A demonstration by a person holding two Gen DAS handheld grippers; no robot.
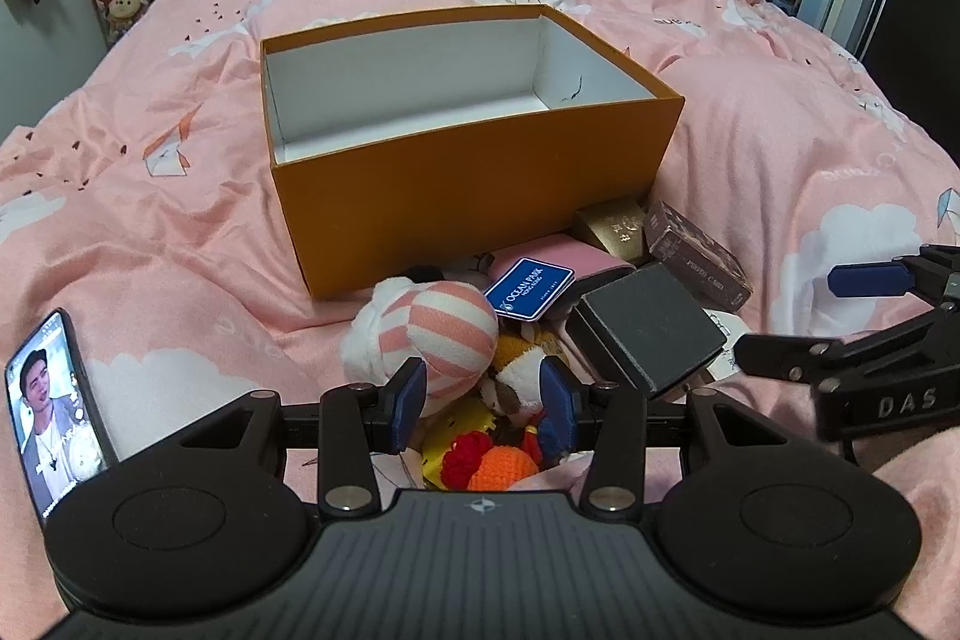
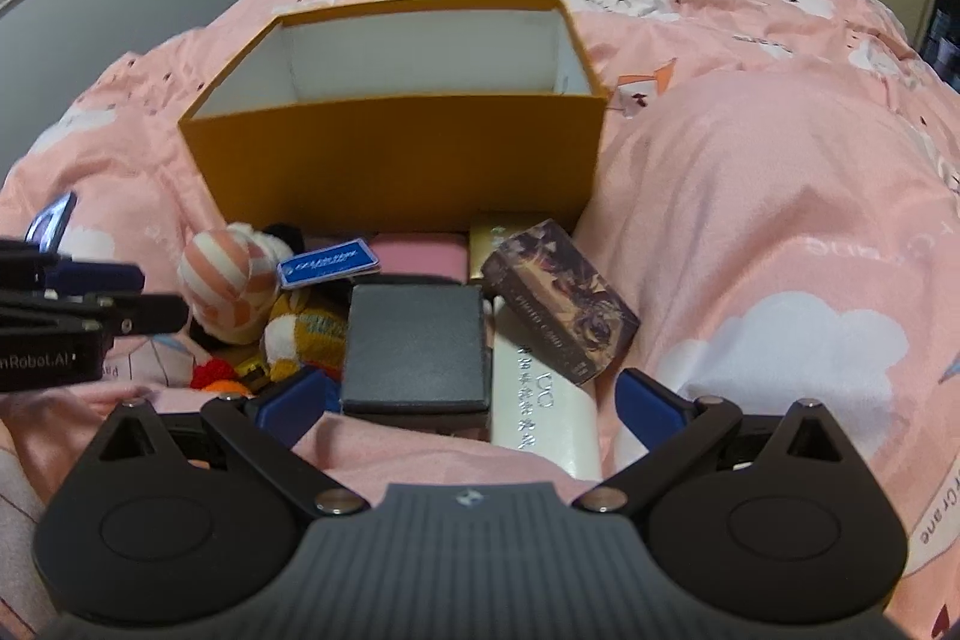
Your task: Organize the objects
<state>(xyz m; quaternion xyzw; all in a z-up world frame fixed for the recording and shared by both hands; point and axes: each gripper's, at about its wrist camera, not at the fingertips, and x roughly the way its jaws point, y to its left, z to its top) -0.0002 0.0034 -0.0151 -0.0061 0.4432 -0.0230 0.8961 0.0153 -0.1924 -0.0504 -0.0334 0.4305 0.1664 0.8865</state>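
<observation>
the orange box (image 1: 474, 196) sits empty on the pink blanket (image 1: 180, 250), with the pile of things at its 6 o'clock side. the left gripper (image 1: 483, 403) has its jaws half spread around the soft toys (image 1: 444, 334), pinching nothing; closing here could snag two toys at once. the right gripper (image 2: 474, 400) is spread wide around the black box (image 2: 417, 352), whose slick flat sides might slip, or nudge the card box (image 2: 561, 301) at its 2 o'clock.
</observation>
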